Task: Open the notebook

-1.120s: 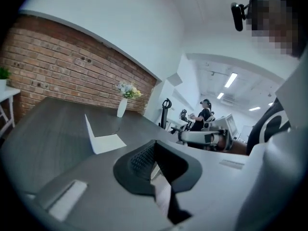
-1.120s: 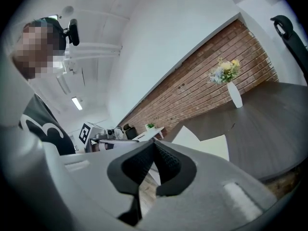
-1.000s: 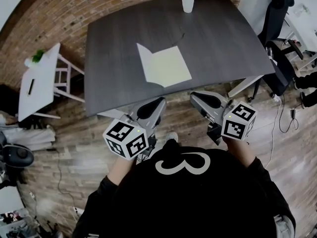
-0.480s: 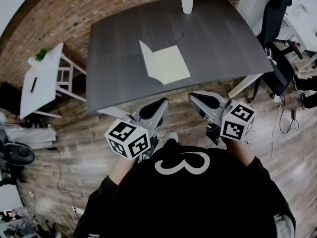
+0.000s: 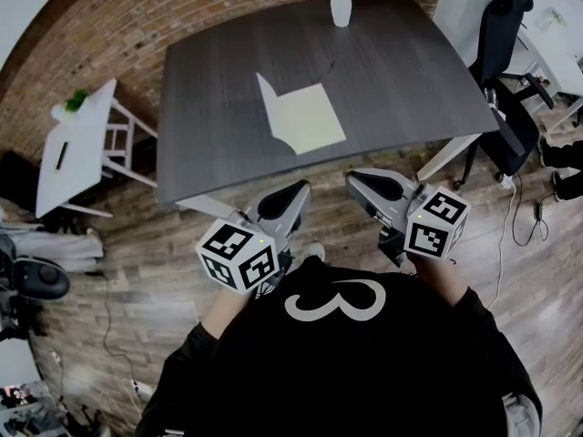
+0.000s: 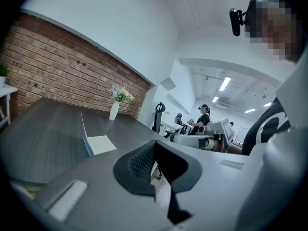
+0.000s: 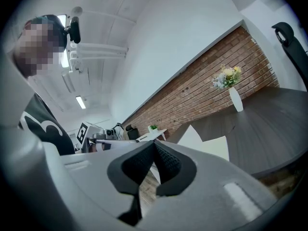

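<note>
The notebook point(image 5: 305, 118) lies open on the dark table point(image 5: 209, 80), pale page up, its cover flap point(image 5: 267, 98) standing raised at the left. It also shows in the left gripper view as the notebook point(image 6: 98, 143) and in the right gripper view as the notebook point(image 7: 214, 146). My left gripper point(image 5: 296, 189) hangs off the table's near edge, close to the person's body, shut and empty. My right gripper point(image 5: 360, 178) is beside it, also shut with nothing between its pads. Both are well short of the notebook. The left gripper point(image 6: 154, 150) and right gripper point(image 7: 155, 148) show their pads meeting.
A white vase point(image 5: 341, 3) with flowers stands at the table's far edge. A small white side table point(image 5: 73, 148) is at the left, black office chairs point(image 5: 510, 62) at the right. Wood floor lies under the grippers.
Both grippers have shifted only a little near the person's body and stay shut and empty. The notebook lies as before.
</note>
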The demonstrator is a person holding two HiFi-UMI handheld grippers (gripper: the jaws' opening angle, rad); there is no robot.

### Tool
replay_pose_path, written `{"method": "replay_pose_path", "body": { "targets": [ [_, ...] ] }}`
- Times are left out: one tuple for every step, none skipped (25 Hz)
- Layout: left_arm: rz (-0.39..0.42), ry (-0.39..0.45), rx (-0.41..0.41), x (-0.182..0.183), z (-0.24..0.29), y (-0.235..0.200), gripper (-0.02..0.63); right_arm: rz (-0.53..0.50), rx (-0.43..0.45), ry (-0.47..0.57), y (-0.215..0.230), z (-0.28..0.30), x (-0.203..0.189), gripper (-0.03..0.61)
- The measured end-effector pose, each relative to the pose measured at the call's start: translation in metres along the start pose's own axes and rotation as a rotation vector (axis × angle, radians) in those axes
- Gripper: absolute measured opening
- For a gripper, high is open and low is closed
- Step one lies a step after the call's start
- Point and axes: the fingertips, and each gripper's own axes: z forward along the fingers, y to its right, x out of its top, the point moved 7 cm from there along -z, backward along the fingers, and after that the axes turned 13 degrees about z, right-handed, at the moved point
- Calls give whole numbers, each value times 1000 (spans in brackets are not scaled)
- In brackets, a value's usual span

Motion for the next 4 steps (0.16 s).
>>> {"method": "replay_pose_path", "body": {
  "targets": [
    [-1, 0, 2, 0, 0, 1, 12, 0, -1, -1, 0, -2, -1, 0],
    [-2, 0, 3, -1, 1, 2, 12, 1, -3, -2, 1, -3, -1, 0],
    [-3, 0, 5, -1, 1, 3, 12, 1, -5, -2, 1, -6, -1, 0],
    [-4, 0, 6, -1, 2, 4, 12, 1, -7, -1, 2, -8, -1, 0]
  ]
}}
